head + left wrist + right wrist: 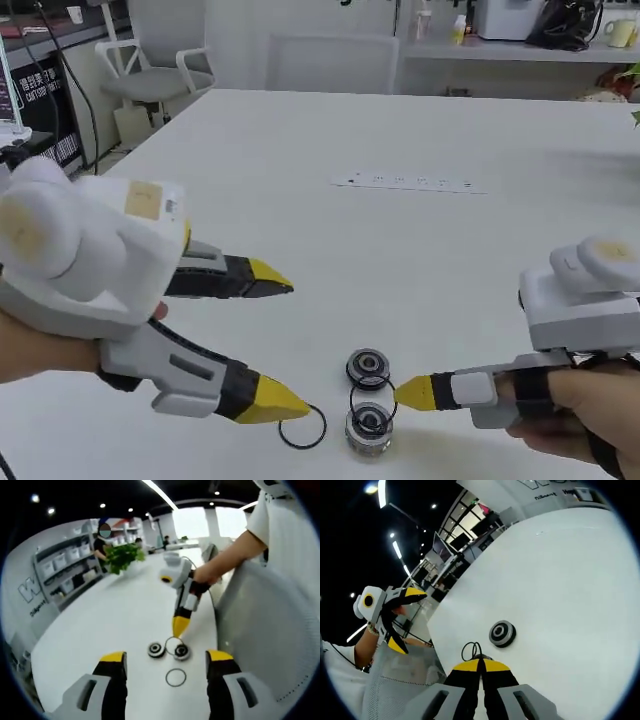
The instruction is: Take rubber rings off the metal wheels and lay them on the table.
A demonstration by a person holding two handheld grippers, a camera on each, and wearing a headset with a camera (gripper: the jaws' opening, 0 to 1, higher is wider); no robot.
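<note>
Two small metal wheels stand close together near the table's front edge: the far wheel wears a black rubber band, the near wheel looks bare silver. My right gripper is shut, pinching a thin black rubber ring that loops between the wheels. A second loose ring lies flat on the table. My left gripper hangs open to the left of the wheels, holding nothing.
A white power strip lies farther back on the white table. A chair stands beyond the far left corner. A potted plant sits at the table's far end, with shelves and a person behind it.
</note>
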